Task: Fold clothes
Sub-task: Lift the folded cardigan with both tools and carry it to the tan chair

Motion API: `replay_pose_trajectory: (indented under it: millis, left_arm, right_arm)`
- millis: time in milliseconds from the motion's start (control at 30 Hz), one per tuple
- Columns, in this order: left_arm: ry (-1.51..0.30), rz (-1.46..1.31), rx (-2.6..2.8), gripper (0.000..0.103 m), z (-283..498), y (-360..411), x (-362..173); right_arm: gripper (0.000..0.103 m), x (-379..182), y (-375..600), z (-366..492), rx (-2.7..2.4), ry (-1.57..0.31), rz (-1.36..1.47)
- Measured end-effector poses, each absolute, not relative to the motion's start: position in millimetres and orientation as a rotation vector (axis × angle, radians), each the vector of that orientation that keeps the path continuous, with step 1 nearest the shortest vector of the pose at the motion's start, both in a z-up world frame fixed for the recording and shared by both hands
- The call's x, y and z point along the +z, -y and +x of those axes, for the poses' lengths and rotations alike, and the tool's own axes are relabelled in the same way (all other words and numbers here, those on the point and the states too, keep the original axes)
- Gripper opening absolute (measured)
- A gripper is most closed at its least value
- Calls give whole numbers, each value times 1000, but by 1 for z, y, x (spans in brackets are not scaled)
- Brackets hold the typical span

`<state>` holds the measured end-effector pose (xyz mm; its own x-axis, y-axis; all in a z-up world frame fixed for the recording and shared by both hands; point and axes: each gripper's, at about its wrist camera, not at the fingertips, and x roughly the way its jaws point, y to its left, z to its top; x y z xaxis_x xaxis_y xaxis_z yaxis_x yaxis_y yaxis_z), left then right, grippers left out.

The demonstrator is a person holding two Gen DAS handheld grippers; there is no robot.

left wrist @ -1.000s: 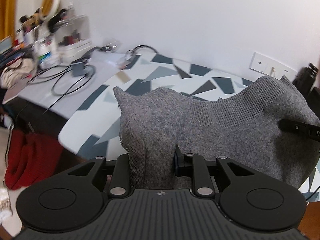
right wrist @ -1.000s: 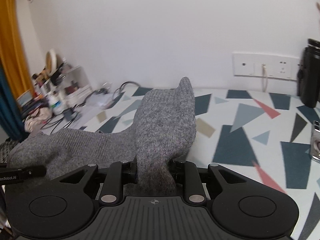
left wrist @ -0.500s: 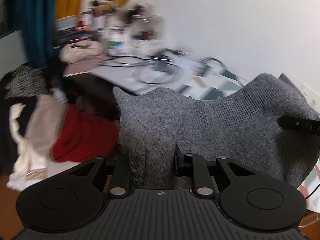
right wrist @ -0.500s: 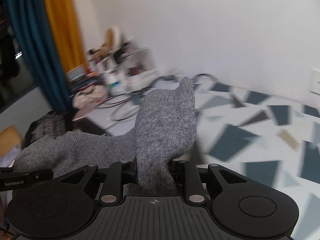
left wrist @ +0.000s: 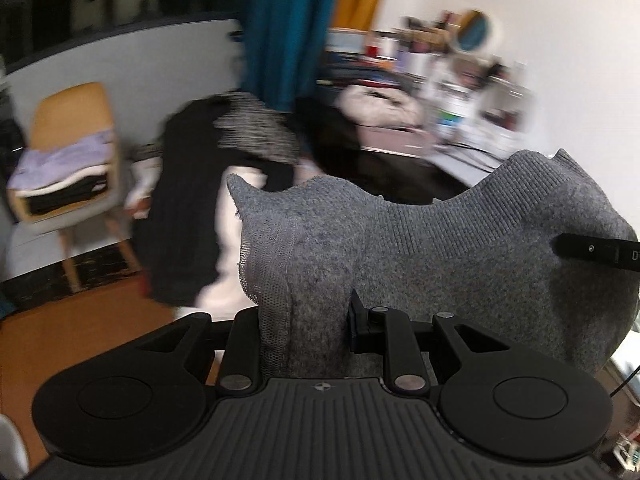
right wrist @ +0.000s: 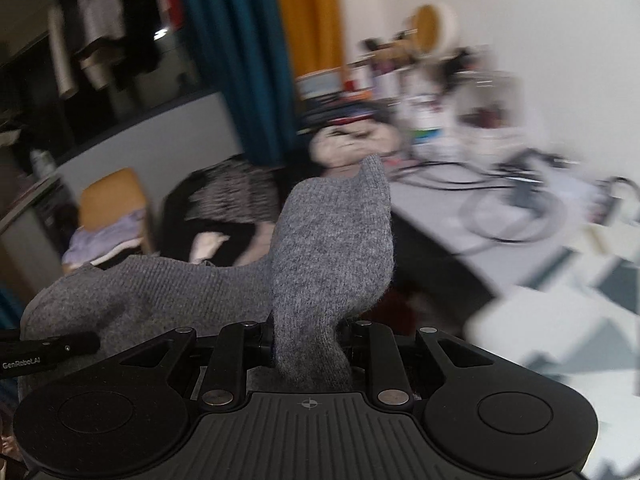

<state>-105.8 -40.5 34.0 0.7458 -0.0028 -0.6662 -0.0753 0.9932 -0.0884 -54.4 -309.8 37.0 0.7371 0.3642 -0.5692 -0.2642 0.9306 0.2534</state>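
A grey knitted garment (left wrist: 460, 248) hangs stretched between my two grippers, off the table. My left gripper (left wrist: 306, 328) is shut on one bunched end of it, where a mesh-like lining shows. My right gripper (right wrist: 308, 344) is shut on the other end of the grey garment (right wrist: 332, 248), which stands up as a thick fold between the fingers. The tip of the right gripper (left wrist: 596, 250) shows against the cloth at the right of the left wrist view. The left gripper's tip (right wrist: 48, 350) shows at the left edge of the right wrist view.
A wooden chair (left wrist: 72, 120) carries a stack of folded clothes (left wrist: 64, 176). A heap of dark and white clothes (left wrist: 224, 184) lies beside it. Teal and yellow curtains (right wrist: 256, 52) hang behind. A cluttered desk with cables (right wrist: 500, 200) stands on the right, the patterned table (right wrist: 580, 320) at the lower right.
Both grippers swung left together with the grey garment, away from the patterned table. The views now face the chair, the clothes heap and the curtains. Both grips are unchanged.
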Motion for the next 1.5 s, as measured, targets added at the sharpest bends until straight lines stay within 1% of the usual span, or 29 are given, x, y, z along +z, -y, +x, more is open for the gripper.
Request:
replay_pose_trajectory:
  millis: [167, 267, 433, 600, 767, 900, 1100, 1333, 1500]
  left_arm:
    - [-730, -151, 195, 23, -116, -45, 34]
    - [-734, -208, 280, 23, -122, -87, 24]
    - [-761, -262, 400, 23, -120, -146, 10]
    - [-774, -248, 467, 23, -103, -202, 5]
    - [-795, -218, 500, 23, -56, -265, -3]
    - [-866, -186, 490, 23, 2, -320, -8]
    - [-883, -176, 441, 23, 72, -377, -3]
    - [-863, -180, 397, 23, 119, -422, 1]
    - [-852, -228, 385, 23, 138, -472, -7]
  right_arm:
    - [19, 34, 204, -21, 488, -690, 135]
    - [19, 30, 147, -4, 563, -722, 99]
    - [19, 23, 59, 22, 675, -757, 45]
    - [19, 18, -19, 46, 767, -763, 12]
    - [19, 0, -90, 97, 813, -779, 32]
    - [19, -17, -145, 149, 792, -824, 77]
    - [20, -25, -216, 219, 757, -866, 93]
    - [20, -21, -264, 276, 720, -855, 92]
    - [20, -23, -302, 308, 693, -854, 86]
